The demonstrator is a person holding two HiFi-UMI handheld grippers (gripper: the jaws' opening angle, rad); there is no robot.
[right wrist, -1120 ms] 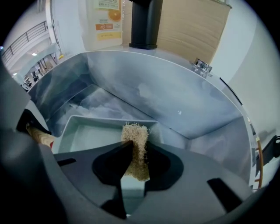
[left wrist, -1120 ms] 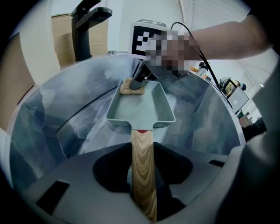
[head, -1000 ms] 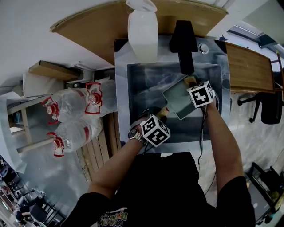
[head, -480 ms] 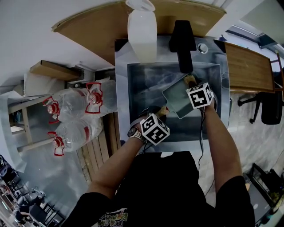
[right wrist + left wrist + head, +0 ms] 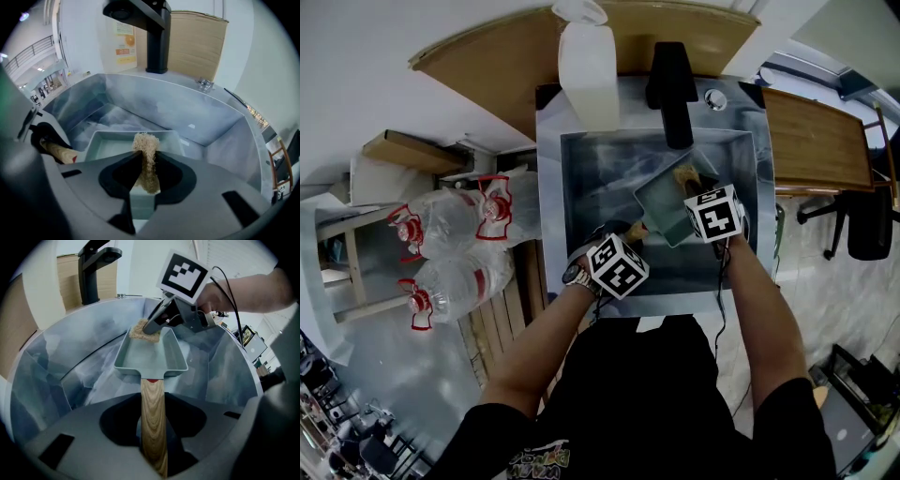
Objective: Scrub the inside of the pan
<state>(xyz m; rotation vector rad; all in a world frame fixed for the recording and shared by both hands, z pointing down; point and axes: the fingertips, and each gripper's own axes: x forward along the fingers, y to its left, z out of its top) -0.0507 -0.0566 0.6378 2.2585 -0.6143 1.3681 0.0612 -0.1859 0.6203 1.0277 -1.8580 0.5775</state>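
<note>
A pale green rectangular pan (image 5: 149, 357) lies tilted inside the steel sink (image 5: 581, 187). My left gripper (image 5: 153, 423) is shut on its wooden handle (image 5: 153, 401), near the sink's front left. My right gripper (image 5: 146, 171) is shut on a tan scrub sponge (image 5: 147, 149), which it holds on edge. The sponge (image 5: 143, 331) rests against the pan's far end, with the right gripper (image 5: 165, 318) slanting down onto it from the right. In the head view the pan (image 5: 661, 202) sits mid-sink, the sponge (image 5: 685, 175) at its far corner.
A black faucet (image 5: 670, 80) stands behind the sink, and a white plastic jug (image 5: 589, 70) stands to its left on the wooden counter. Large water bottles (image 5: 450, 244) lie on the floor to the left. Steel sink walls (image 5: 197, 117) close in around the pan.
The right gripper has drawn back a little toward me and risen slightly, with the sponge still in it. The left gripper and the pan's handle have stayed put.
</note>
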